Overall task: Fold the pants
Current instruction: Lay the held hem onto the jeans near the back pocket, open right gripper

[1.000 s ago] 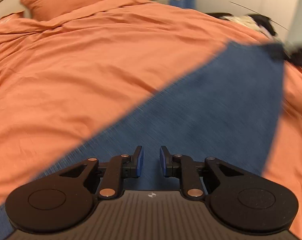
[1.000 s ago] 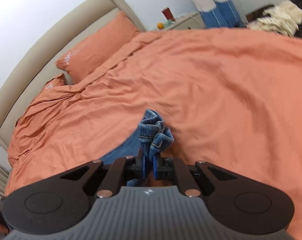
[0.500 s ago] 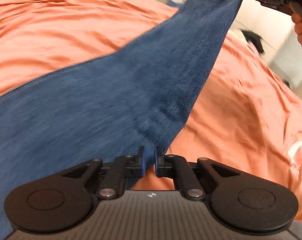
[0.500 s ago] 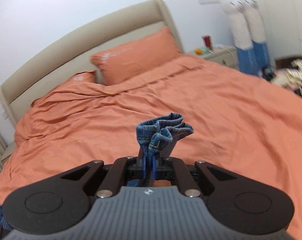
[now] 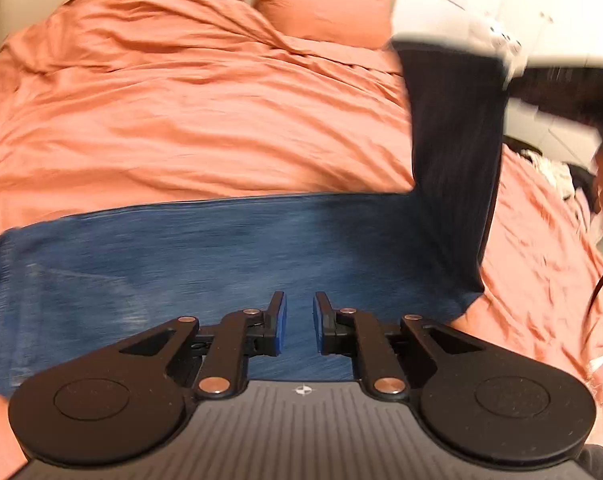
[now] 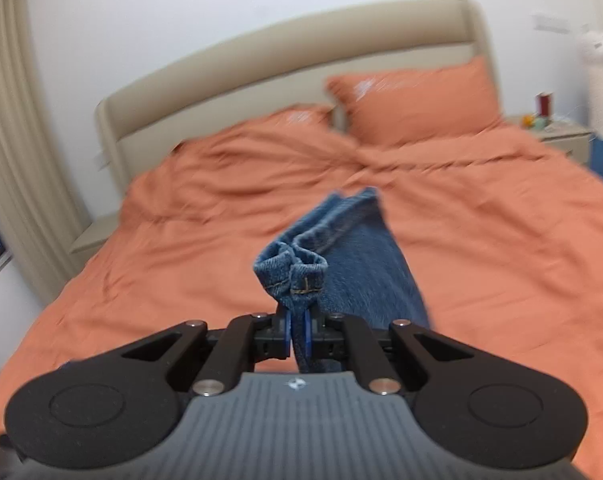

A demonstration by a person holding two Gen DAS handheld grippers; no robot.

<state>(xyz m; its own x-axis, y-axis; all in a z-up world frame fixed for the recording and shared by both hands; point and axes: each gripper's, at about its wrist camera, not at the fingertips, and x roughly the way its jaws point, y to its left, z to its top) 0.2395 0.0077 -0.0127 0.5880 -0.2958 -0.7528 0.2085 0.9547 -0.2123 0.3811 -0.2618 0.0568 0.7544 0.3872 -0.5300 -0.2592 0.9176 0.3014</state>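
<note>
The pants lay across the orange bed, one leg lifted by the right tongs pinching its hem, while the left tongs, just reopened, hung spread and empty above the denim, pillows beyond.

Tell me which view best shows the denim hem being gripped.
The right wrist view: the bunched hem sits sharp and central, pinched in the right gripper. The left wrist view shows only the blurred jeans spread on the bed, one leg rising right; the hem is not discernible there.

bed: orange duvet, rumpled | on it: two orange pillows, blue jeans, apparently part-lifted
</note>
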